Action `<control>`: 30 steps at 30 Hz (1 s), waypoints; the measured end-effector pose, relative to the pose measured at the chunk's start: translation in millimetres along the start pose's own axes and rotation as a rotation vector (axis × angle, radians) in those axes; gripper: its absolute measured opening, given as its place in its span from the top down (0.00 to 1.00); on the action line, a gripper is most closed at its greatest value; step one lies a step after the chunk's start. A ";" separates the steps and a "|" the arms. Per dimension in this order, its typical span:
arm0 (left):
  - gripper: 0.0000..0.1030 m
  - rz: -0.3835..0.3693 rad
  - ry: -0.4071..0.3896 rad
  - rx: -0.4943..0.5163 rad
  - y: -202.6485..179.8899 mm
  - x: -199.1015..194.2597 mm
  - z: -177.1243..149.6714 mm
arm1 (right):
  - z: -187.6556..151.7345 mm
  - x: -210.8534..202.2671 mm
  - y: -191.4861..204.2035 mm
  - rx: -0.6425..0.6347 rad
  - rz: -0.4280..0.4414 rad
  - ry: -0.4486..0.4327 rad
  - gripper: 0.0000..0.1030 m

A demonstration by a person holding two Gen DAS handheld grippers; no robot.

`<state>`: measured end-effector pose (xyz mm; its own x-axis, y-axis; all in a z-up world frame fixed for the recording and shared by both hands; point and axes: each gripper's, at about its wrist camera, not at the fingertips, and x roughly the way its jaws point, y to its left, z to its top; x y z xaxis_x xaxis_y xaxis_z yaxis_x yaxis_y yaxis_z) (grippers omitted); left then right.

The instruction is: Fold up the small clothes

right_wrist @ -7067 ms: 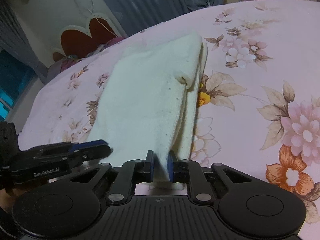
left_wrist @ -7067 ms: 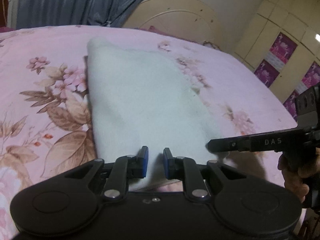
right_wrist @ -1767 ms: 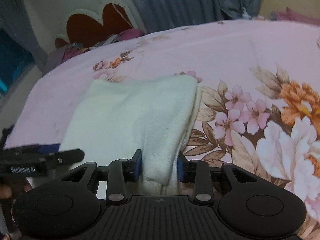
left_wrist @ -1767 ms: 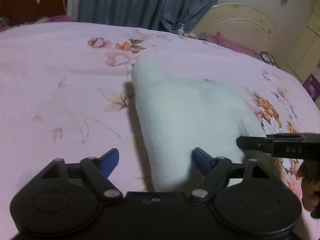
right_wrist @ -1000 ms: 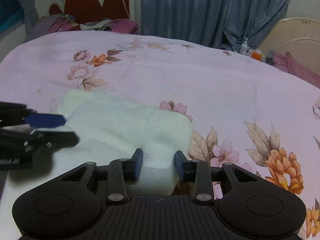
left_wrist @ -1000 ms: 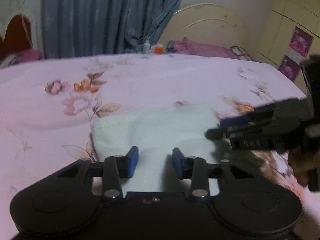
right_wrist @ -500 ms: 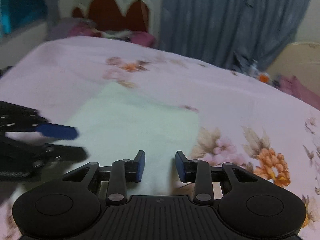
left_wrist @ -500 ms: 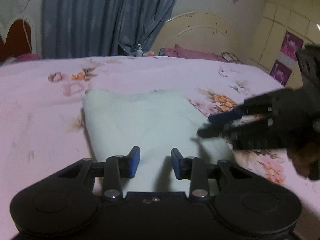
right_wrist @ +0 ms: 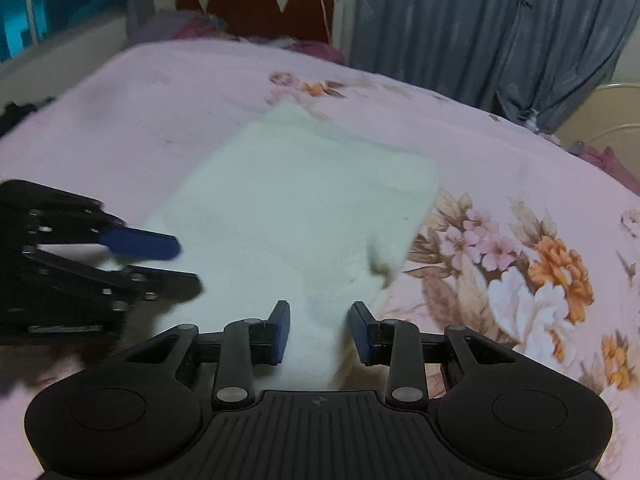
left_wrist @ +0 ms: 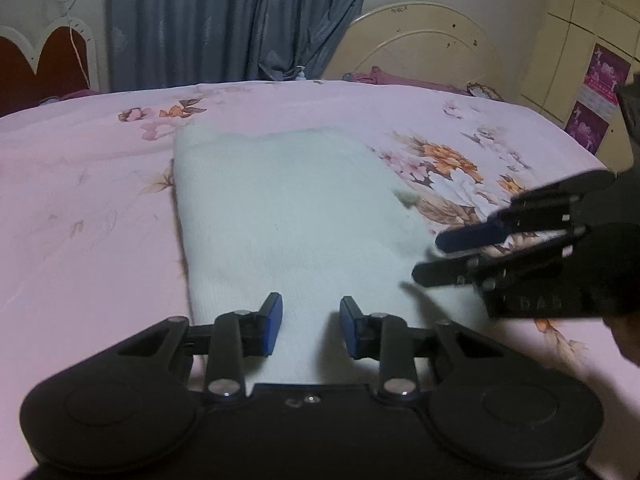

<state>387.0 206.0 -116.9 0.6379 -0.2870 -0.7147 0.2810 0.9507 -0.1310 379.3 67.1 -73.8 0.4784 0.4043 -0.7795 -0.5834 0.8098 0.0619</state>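
Blue-padded jaws of the left gripper (left_wrist: 311, 324) stand partly apart over the near edge of the white folded garment (left_wrist: 288, 216), with cloth lying between the pads and no clear pinch. Likewise the right gripper (right_wrist: 319, 330) is partly open over the same near edge. Beyond them the garment lies flat mid-bed on the pink floral bedsheet (left_wrist: 80, 200). Grey curtains (left_wrist: 224, 20) hang beyond the far edge.

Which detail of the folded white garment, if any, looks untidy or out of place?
On the white garment, a small brownish bit sticks out at its right edge, breaking the straight fold line. Blur hides what it is. Otherwise it lies flat on the floral bedsheet.
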 end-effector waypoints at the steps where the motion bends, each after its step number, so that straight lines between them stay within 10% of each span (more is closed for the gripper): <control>1: 0.71 0.003 0.004 -0.003 -2.5 -2.6 -3.1 | -2.9 -0.7 3.8 0.005 0.008 0.009 0.67; 30: 0.60 0.173 -0.007 -0.079 -62.1 -58.2 -57.9 | -76.6 -68.7 -0.2 0.201 0.017 -0.044 0.67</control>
<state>290.9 170.4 -107.0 0.6768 -0.1189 -0.7265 0.1099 0.9921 -0.0600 296.2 6.6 -67.9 0.5008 0.4333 -0.7493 -0.4507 0.8696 0.2017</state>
